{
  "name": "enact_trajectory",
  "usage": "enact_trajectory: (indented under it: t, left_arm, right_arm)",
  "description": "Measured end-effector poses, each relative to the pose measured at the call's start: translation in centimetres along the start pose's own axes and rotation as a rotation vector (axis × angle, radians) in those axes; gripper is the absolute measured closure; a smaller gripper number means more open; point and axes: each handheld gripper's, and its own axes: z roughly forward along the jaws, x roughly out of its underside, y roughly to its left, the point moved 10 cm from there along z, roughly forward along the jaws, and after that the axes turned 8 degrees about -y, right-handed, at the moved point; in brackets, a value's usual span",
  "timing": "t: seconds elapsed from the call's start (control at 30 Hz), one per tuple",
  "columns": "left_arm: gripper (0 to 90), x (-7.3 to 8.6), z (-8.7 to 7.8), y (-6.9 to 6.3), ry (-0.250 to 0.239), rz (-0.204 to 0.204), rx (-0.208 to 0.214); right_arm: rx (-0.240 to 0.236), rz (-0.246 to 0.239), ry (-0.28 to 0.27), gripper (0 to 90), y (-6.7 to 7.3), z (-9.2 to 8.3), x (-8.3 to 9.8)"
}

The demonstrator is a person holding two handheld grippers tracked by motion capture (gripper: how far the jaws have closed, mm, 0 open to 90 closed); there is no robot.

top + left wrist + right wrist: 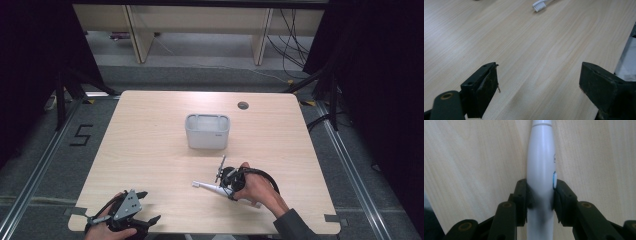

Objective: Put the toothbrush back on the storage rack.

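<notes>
Crosswise, right gripper clamps toothbrush, head pointing left.

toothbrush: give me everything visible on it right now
The toothbrush is an electric type: smooth white plastic-looking handle with a small blue-edged button on one side, narrowing to a neck and a white bristle head. It lies flat on the wooden table, near the front edge, head pointing to the person's left. The right gripper has its jaws closed against both sides of the handle.
</notes>
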Motion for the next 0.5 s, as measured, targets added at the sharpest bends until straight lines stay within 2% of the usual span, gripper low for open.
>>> enact_trajectory:
  t: [0.07, 0.13, 0.2, 0.27, 0.3, 0.33, 0.37, 0.43, 0.47, 0.5]
  left_arm:
    - [14.7, -0.04, 0.03, 0.02, -0.004, 0.003, -0.007]
    - [14.8, 0.04, -0.08, -0.02, 0.01, 0.008, 0.006]
    - [14.8, -0.02, 0.01, 0.05, -0.002, 0.002, -0.007]
    - [14.7, 0.0, -0.05, -0.02, 0.003, 0.001, 0.004]
    - [14.7, 0.0, -0.05, -0.04, 0.003, 0.001, 0.005]
    - [14.8, -0.02, 0.01, 0.0, -0.001, 0.003, -0.004]
    - [14.8, -0.01, 0.03, 0.02, -0.001, 0.002, -0.006]
    - [14.8, 0.0, -0.05, -0.02, 0.004, 0.001, 0.003]
    - [14.7, 0.03, -0.09, 0.01, 0.009, 0.007, 0.004]
    - [14.7, -0.01, -0.06, -0.05, 0.004, 0.001, 0.005]
  right_arm:
    - [0.005, 0.006, 0.001, 66.3, 0.02, 0.0, -0.03]
    - [0.004, 0.006, 0.001, 66.3, 0.08, -0.01, -0.01]
    - [-0.004, -0.017, -0.011, 66.3, -0.05, 0.04, -0.08]
    - [0.007, -0.01, -0.013, 66.4, -0.1, 0.01, -0.07]
    - [0.012, 0.009, -0.014, 66.4, -0.02, -0.04, -0.03]
    - [0.01, 0.014, -0.01, 66.4, 0.06, -0.08, 0.04]
    - [0.016, -0.006, -0.025, 66.4, -0.11, -0.05, -0.06]
    - [0.017, 0.005, -0.024, 66.5, -0.03, -0.15, -0.02]
    - [0.024, -0.016, -0.031, 66.5, -0.17, -0.18, -0.11]
    - [0.024, -0.01, -0.036, 66.5, -0.14, -0.27, -0.11]
